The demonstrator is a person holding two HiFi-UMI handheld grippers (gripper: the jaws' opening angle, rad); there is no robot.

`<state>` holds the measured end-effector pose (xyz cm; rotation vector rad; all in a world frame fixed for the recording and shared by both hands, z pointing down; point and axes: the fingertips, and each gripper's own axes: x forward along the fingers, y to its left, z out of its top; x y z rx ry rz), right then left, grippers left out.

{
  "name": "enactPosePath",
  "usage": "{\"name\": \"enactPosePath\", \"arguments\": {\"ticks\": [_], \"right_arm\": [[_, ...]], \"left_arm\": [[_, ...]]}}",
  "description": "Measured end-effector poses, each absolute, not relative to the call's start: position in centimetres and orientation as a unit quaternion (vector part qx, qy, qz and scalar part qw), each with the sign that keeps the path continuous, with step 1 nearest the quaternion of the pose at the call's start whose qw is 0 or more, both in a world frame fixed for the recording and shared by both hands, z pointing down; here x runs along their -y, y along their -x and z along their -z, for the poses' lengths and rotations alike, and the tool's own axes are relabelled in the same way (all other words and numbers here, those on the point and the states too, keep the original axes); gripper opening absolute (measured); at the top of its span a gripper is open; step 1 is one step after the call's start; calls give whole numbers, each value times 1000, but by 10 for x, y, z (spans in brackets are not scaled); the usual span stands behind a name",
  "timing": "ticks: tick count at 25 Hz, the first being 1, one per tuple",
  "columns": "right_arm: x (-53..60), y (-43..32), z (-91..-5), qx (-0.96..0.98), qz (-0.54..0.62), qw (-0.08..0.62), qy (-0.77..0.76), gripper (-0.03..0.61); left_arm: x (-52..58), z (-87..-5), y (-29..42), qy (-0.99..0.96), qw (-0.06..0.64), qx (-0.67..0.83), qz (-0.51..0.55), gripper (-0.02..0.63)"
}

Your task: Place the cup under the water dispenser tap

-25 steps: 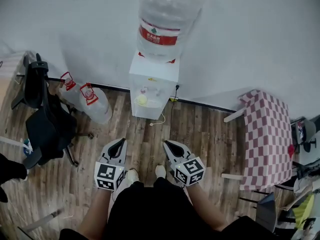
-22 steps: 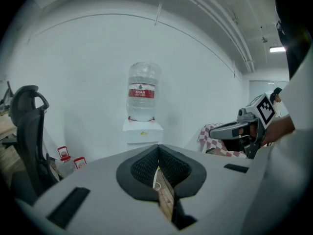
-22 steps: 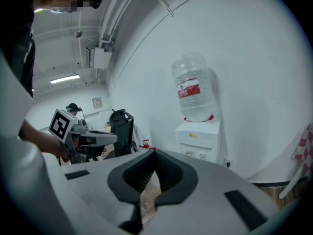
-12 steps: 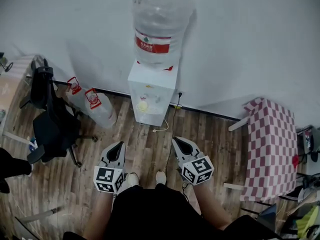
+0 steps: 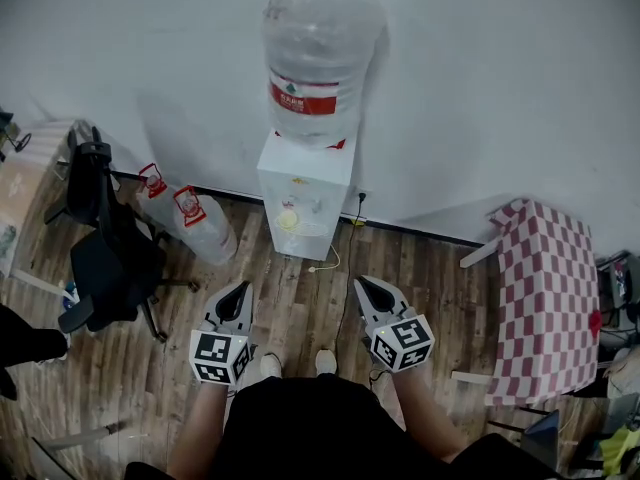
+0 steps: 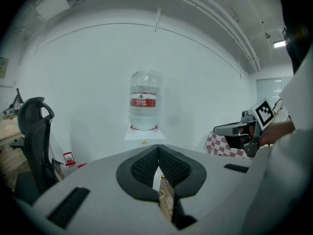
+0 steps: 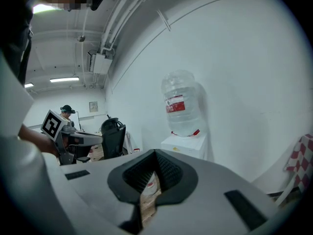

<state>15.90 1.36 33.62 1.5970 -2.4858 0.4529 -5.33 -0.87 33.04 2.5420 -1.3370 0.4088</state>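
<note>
The white water dispenser (image 5: 303, 203) stands against the wall with a big clear bottle (image 5: 310, 63) on top. A pale yellow cup (image 5: 288, 220) sits in its niche under the taps. My left gripper (image 5: 238, 292) and right gripper (image 5: 366, 286) hover over the wooden floor well short of the dispenser, side by side. Both are shut with nothing between the jaws. In the left gripper view the dispenser (image 6: 144, 133) lies straight beyond the closed tips (image 6: 158, 148). In the right gripper view it (image 7: 188, 144) stands to the right of the tips (image 7: 155, 153).
Two spare water bottles (image 5: 203, 230) lie on the floor left of the dispenser. A black office chair (image 5: 105, 258) stands further left, and a red-checked table (image 5: 545, 288) at the right. A white cable (image 5: 326, 262) trails on the floor before the dispenser.
The dispenser now looks a little farther off and lower in the head view. My right gripper has drifted right. Both grippers stay shut and empty.
</note>
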Motion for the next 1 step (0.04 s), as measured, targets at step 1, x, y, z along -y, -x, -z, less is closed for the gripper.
{"name": "enactPosePath", "arguments": {"ticks": [1], "right_arm": [[-14,-161,-336,828,-150,77,-535,21]], "left_arm": [[8,-331,53,-870,120,457,-141,15]]}}
